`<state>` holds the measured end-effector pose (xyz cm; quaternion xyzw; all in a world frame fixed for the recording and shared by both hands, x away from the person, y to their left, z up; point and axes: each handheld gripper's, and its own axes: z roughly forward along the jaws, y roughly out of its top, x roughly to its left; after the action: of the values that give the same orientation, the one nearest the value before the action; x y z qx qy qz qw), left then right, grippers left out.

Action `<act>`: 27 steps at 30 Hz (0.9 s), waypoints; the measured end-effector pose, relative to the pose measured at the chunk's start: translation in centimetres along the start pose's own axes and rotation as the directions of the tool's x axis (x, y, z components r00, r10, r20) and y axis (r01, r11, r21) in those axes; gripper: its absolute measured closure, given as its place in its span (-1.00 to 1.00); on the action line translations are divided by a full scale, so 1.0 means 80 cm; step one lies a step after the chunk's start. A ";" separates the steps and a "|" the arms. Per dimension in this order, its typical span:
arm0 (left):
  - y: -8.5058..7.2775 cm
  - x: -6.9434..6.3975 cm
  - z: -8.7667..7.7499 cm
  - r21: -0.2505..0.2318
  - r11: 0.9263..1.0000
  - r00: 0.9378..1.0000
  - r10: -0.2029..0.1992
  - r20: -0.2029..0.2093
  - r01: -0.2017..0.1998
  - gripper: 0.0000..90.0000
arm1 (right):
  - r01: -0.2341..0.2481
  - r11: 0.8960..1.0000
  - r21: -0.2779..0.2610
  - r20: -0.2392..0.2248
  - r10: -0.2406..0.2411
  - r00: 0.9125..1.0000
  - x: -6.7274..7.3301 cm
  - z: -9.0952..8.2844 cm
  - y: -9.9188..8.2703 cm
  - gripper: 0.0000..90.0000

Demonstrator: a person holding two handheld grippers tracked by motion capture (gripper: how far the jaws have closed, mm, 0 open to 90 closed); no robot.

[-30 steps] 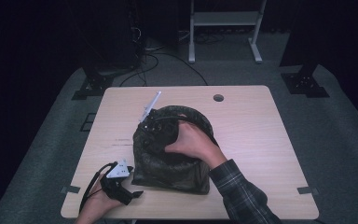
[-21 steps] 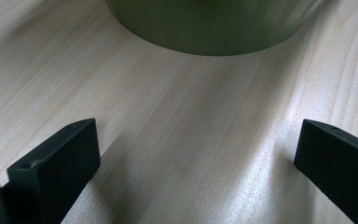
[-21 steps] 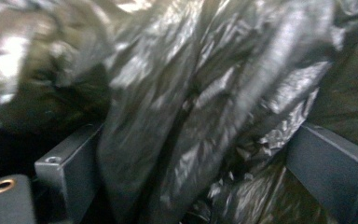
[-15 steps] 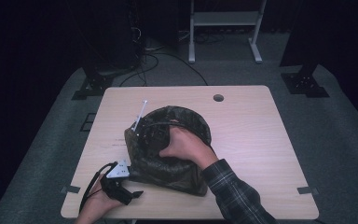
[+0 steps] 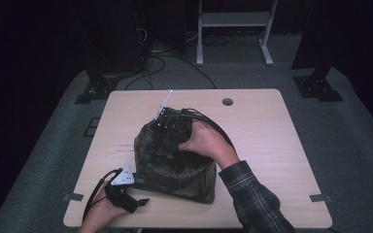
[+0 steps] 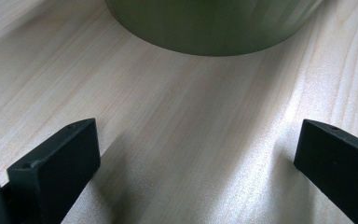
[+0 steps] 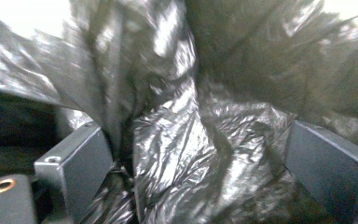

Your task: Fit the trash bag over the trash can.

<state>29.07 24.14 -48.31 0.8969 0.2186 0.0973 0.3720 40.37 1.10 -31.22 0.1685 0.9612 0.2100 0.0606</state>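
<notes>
My right gripper (image 5: 175, 128) is mostly buried in the black bag (image 5: 175, 162) at frame centre; its own view is blurred.

We hold the left gripper (image 5: 126, 194) low at the near left, our left hand (image 5: 98, 213) wrapped around its rear, its jaws set wide apart and pointing right, lying close to the surface. Our right arm, in a plaid sleeve (image 5: 252, 199), reaches from the near right toward the middle. Our right hand (image 5: 206, 143) grips the right gripper (image 5: 172, 127), which points far and left; in the right gripper view its jaws stand wide apart too.
</notes>
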 end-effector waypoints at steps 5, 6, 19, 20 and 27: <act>0.000 0.000 0.000 -0.001 1.000 1.000 0.000 0.000 0.000 -1.00 | 0.013 0.997 0.070 0.034 -0.016 0.999 -0.002 0.021 0.000 -0.86; 0.000 0.000 0.000 -0.003 1.000 1.000 -0.003 -0.001 0.003 -1.00 | 0.017 0.998 0.062 0.031 -0.019 0.999 -0.002 0.020 0.001 -0.86; 0.001 0.000 0.001 -0.003 1.000 1.000 -0.005 -0.001 0.005 -1.00 | 0.016 0.991 -0.132 -0.002 -0.016 1.000 0.006 -0.028 -0.020 -0.86; 0.001 0.000 0.001 -0.003 1.000 1.000 -0.004 -0.001 0.004 -1.00 | 0.019 0.988 -0.152 -0.009 -0.020 1.000 0.006 -0.033 -0.022 -0.86; 0.001 0.000 0.001 -0.003 1.000 1.000 -0.004 -0.001 0.004 -1.00 | 0.022 0.972 -0.234 -0.018 -0.027 0.999 0.005 -0.057 -0.037 -0.86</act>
<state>29.14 24.07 -48.31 0.8959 0.2205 0.0972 0.3732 38.23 -3.01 -28.34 0.1461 0.9323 0.3227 0.0723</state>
